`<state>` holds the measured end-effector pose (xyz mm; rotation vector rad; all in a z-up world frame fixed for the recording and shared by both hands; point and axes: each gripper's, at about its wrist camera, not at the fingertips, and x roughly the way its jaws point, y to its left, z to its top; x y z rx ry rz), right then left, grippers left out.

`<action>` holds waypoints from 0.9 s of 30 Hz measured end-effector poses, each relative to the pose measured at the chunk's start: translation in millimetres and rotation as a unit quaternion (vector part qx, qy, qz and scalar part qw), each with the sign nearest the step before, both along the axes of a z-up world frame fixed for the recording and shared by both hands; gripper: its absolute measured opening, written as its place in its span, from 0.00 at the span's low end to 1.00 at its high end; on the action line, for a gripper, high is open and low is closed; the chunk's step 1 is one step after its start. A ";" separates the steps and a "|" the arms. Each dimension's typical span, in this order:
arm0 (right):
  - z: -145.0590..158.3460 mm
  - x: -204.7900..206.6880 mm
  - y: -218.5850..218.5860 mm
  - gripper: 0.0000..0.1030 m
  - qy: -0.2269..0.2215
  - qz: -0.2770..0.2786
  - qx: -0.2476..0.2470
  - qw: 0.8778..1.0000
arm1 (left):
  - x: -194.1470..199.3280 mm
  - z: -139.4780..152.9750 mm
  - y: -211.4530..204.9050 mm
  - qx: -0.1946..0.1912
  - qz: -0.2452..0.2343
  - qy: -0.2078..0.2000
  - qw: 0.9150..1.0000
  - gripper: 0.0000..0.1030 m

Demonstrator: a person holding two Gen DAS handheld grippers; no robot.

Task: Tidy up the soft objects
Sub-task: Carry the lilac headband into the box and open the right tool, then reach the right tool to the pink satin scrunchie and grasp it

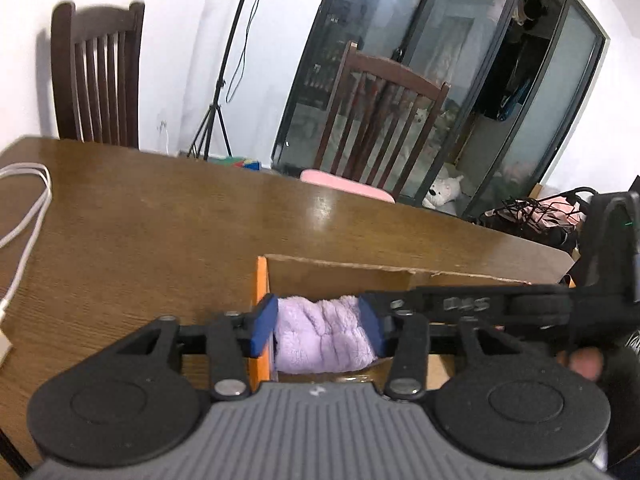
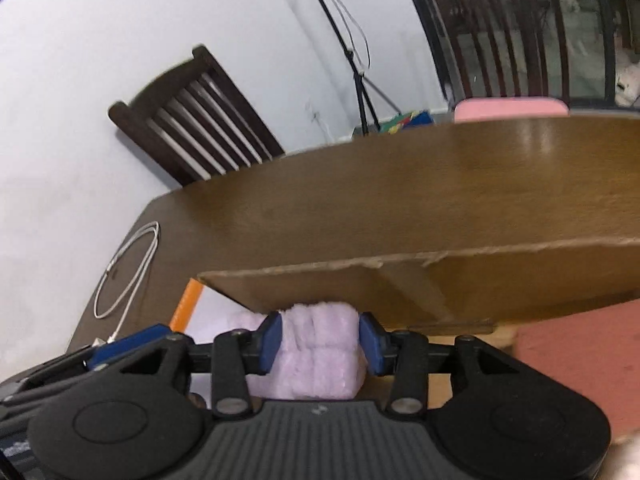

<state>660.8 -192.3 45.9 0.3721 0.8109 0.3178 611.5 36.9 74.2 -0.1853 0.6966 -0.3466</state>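
Observation:
A fluffy lilac cloth (image 1: 324, 338) is bunched between the blue pads of my left gripper (image 1: 320, 326), which is shut on it at the left end of an open cardboard box (image 1: 344, 270) with an orange edge. My right gripper (image 2: 320, 344) is shut on the same lilac cloth (image 2: 320, 346) and holds it just in front of the box's far wall (image 2: 440, 280). In the left wrist view the right gripper's black body (image 1: 520, 304) reaches in from the right. The box floor under the cloth is mostly hidden.
The box stands on a brown wooden table (image 1: 180, 220). A white cable (image 1: 24, 216) lies at its left end. Two dark wooden chairs (image 1: 98, 76) stand behind it, one with a pink cushion (image 1: 344, 186). A reddish cloth (image 2: 580, 356) lies at the right in the box.

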 end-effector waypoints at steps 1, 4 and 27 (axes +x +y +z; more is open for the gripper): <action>7.6 -6.1 -3.1 0.46 -0.009 -0.001 -0.002 1.000 | -7.0 4.8 0.4 0.008 0.010 -0.014 1.000 0.59; 34.7 -32.9 -11.6 0.52 -0.043 0.004 -0.016 0.999 | -36.8 18.9 5.5 0.018 0.021 -0.044 0.999 0.67; 61.4 -371.6 -88.5 0.90 -0.288 0.010 -0.090 0.953 | -353.4 31.0 -35.6 0.083 0.065 -0.235 0.966 1.00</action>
